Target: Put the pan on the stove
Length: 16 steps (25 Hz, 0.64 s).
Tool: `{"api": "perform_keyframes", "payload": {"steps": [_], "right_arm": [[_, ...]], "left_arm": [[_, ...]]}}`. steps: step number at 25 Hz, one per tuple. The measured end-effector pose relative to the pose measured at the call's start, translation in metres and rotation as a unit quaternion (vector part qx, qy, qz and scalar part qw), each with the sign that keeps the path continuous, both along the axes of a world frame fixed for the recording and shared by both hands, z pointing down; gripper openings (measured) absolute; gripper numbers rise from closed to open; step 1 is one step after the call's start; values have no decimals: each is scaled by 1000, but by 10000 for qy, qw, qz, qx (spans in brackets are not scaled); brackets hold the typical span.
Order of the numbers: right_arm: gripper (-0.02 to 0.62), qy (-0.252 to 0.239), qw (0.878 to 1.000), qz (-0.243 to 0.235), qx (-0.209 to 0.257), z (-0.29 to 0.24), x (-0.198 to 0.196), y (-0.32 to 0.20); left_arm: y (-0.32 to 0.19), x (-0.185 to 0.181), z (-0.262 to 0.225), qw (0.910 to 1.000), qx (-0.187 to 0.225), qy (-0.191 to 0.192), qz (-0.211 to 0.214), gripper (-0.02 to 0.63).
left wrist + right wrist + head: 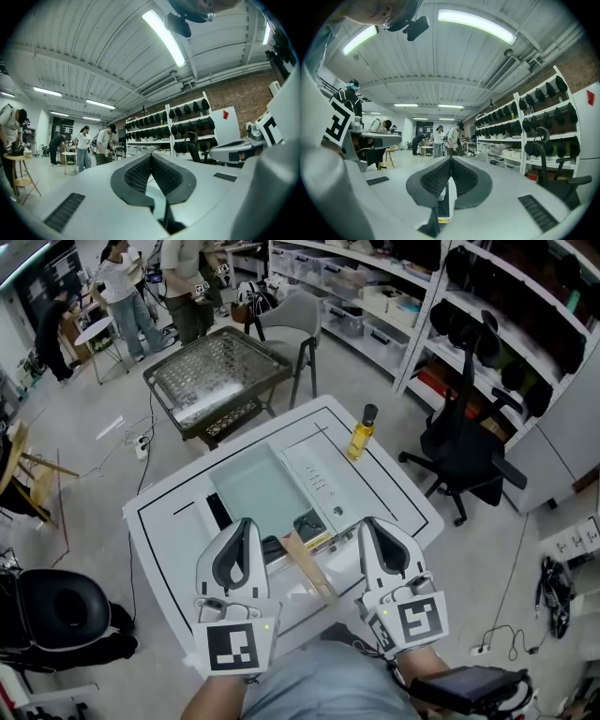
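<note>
In the head view the stove (255,486), a pale green glass plate set into the white counter (169,521), lies in front of me. The pan's dark body (279,547) shows at the stove's near edge, partly hidden behind my left gripper. Its wooden handle (312,570) runs toward me between the two grippers. My left gripper (246,522) hovers left of the handle, jaws shut and empty, pads together (151,155). My right gripper (367,521) hovers right of the handle, also shut (451,158) on nothing. Both gripper views look level across the room.
A bottle of yellow oil (361,432) stands at the counter's far corner beside the white control panel (317,479). A black office chair (464,454) is on the right and a black stool (58,611) on the left. Beyond are a mesh-top table (216,369), shelves (487,324) and people (122,287).
</note>
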State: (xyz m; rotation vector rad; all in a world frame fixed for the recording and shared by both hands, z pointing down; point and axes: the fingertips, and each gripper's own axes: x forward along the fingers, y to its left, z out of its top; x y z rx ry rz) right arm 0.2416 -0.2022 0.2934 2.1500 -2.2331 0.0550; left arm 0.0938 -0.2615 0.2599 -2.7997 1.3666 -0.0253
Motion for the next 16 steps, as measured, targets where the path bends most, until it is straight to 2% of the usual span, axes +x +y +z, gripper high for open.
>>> {"api": "perform_keyframes", "payload": {"steps": [16], "right_arm": [[48, 20, 10000, -4, 4, 2, 6, 2]], "left_arm": [[3, 9, 3, 10000, -18, -54, 7, 18]]}}
